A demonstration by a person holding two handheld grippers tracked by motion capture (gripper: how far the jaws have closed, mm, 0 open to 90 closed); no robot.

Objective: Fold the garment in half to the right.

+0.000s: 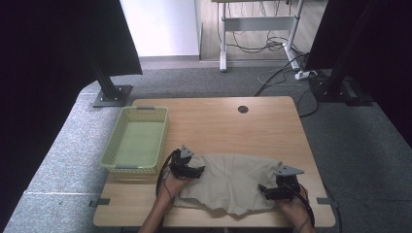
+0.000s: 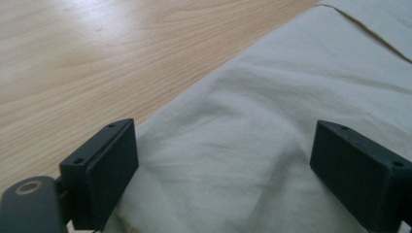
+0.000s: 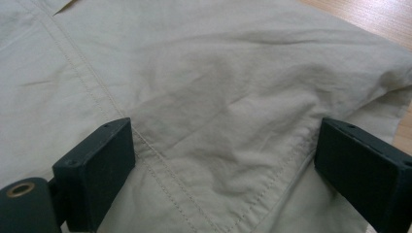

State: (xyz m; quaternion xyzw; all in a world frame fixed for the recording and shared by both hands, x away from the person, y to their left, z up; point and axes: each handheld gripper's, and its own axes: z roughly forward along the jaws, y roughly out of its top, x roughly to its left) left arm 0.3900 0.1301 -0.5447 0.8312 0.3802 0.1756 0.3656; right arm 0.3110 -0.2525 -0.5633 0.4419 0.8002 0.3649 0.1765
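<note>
Two hand-held grippers work at opposite ends of one beige cloth (image 1: 232, 182) that lies spread and rumpled along the near edge of the tabletop (image 1: 218, 121), its lower hem reaching close to that edge.

Farthest left, near the left edge of the tabletop, stands a pale green basket (image 1: 137, 140), apart from the cloth.

Next comes the left gripper (image 1: 187, 167), held by the left hand (image 1: 171, 188) at the cloth's left end. In the left gripper view its jaws stand wide apart, and between them (image 2: 223, 167) lies a soft fold of the cloth's edge, with bare wood beside it on the left. The pads do not press the fabric; whether their tips rest on it cannot be told.

At the cloth's right end, toward the near right corner of the tabletop, the right gripper (image 1: 274, 190) sits under the right hand (image 1: 295, 209). The right gripper view shows its jaws spread just as wide (image 3: 226, 170), low over a creased stretch of cloth crossed by a stitched seam (image 3: 160, 172). Nothing is pinched there; the fabric lies loose between the two black jaws.
</note>
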